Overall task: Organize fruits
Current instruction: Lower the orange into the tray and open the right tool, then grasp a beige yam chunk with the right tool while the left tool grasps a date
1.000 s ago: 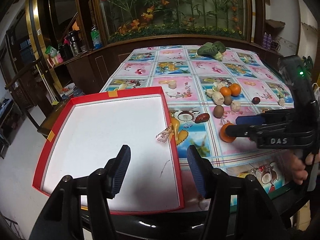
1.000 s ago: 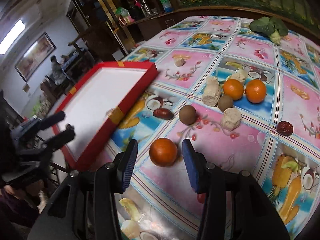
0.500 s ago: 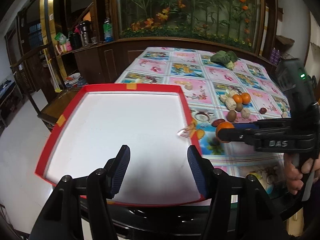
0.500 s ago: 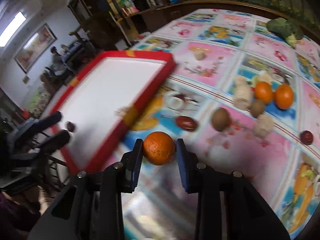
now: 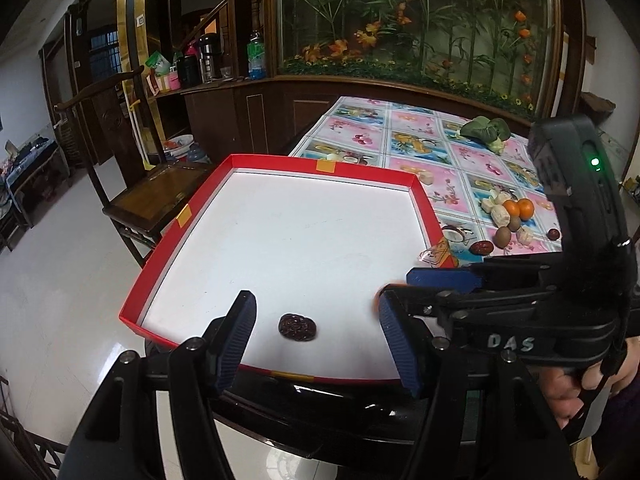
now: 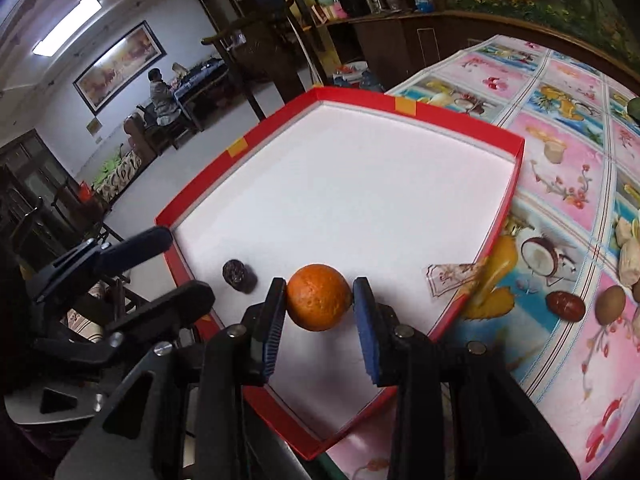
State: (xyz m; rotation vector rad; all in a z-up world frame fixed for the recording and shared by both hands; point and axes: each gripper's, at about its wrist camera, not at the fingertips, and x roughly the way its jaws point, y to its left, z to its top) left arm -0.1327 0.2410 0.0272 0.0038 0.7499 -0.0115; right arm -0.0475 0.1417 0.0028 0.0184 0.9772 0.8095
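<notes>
My right gripper (image 6: 319, 312) is shut on an orange (image 6: 318, 297) and holds it over the near part of the red-rimmed white tray (image 6: 412, 110). A dark wrinkled date (image 6: 239, 275) lies in the tray to the orange's left; it also shows in the left wrist view (image 5: 297, 327), between the fingers of my open, empty left gripper (image 5: 318, 340) at the tray's (image 5: 280, 162) near edge. In that view the right gripper (image 5: 408, 285) comes in from the right, and the orange is almost hidden behind it.
On the fruit-print tablecloth (image 5: 404, 140) to the right lie two oranges (image 5: 520, 208), kiwis (image 5: 502, 237), red dates (image 5: 481, 247), pale chunks (image 5: 500, 214) and a leafy green (image 5: 486, 130). A clear wrapper (image 6: 452, 278) lies on the tray's right rim. A wooden chair (image 5: 156, 196) stands to the left.
My right gripper closed on the orange, lifted it off the cloth and carried it left over the tray. My left gripper swung left along the tray; the dark date came into view between its fingers.
</notes>
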